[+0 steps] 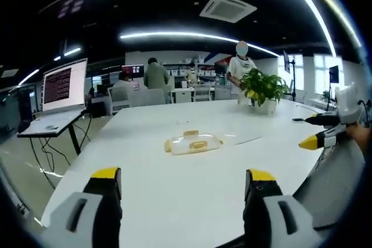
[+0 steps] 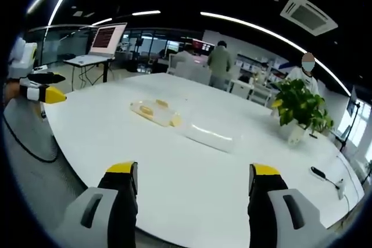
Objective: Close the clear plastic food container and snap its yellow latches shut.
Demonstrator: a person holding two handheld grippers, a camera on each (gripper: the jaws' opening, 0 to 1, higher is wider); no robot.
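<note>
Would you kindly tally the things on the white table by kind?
Container: 1
Lid: 1
Potted plant: 1
Dark object near the edge, too small to identify: 1
Total: 4

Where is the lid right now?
In the right gripper view the clear lid lies flat on the white table, just right of the container and apart from it, left of the potted plant.

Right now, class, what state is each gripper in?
Left gripper: open, holding nothing, above the white table.
Right gripper: open, holding nothing.
</note>
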